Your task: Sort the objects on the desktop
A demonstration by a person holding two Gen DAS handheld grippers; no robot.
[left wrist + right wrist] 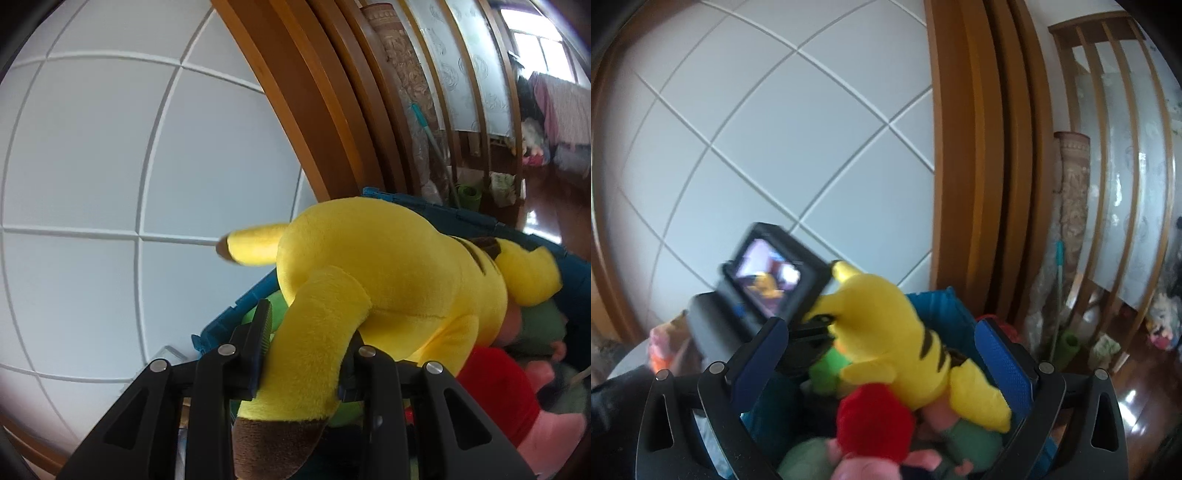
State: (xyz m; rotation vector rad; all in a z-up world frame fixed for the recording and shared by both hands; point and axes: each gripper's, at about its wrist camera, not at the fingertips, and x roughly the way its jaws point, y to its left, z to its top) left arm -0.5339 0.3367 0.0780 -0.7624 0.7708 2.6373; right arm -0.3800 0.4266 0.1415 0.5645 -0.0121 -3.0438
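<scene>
A yellow plush toy [388, 273] with brown-tipped ears and brown back stripes hangs over a blue bin [424, 206]. My left gripper [306, 343] is shut on one of its ears, just above the bin. In the right wrist view the same yellow plush [886, 332] lies on top of other soft toys, with the left gripper and its camera [768, 277] at its left. My right gripper [882, 354] is open and empty, its blue-padded fingers [1004, 365] spread on either side of the toy pile.
The blue bin [945, 310] holds a red and pink plush [875, 421], green plush toys [827, 369] and others. A white tiled wall [757, 129] is behind, a wooden door frame [979, 147] to the right. More clutter lies on the dark floor far right.
</scene>
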